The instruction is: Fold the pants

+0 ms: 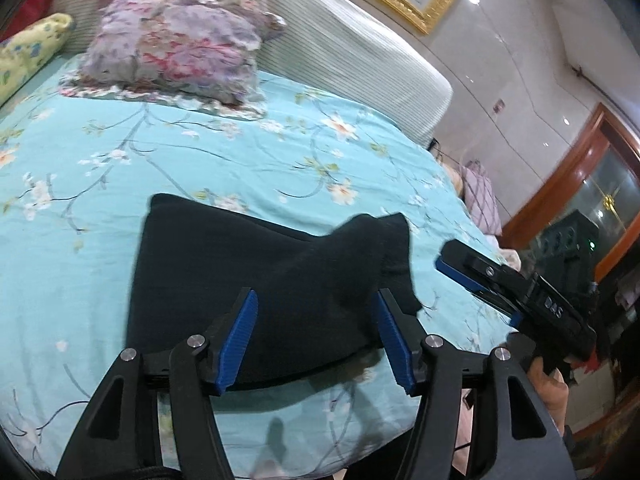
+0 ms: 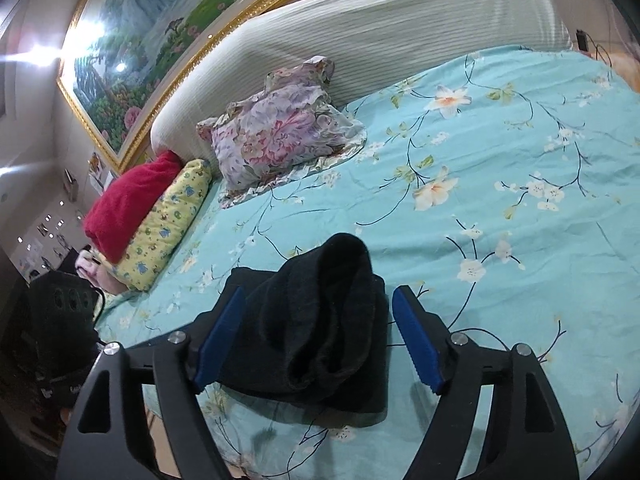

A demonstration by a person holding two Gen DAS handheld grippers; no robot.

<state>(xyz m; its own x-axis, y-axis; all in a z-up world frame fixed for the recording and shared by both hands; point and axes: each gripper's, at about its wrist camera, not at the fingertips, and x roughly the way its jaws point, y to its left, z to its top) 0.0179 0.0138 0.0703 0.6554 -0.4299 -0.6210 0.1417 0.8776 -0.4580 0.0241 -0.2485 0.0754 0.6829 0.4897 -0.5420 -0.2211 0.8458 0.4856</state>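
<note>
Left gripper [image 1: 316, 336], fingers spread and empty, hovers over the folded pants [image 1: 256, 280] on the bed [image 1: 120, 168], lower centre. Right gripper [image 2: 316, 340], fingers also spread and empty, hovers at their bunched end, seemingly nearer.

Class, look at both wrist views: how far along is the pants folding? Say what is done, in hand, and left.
Done: the black pants lie on the floral bedsheet as a compact folded bundle. In hand: nothing; the left gripper and right gripper are both open, with no pad pressing the cloth. Left: one bunched corner sticks up, so flattening it probably remains.
</note>
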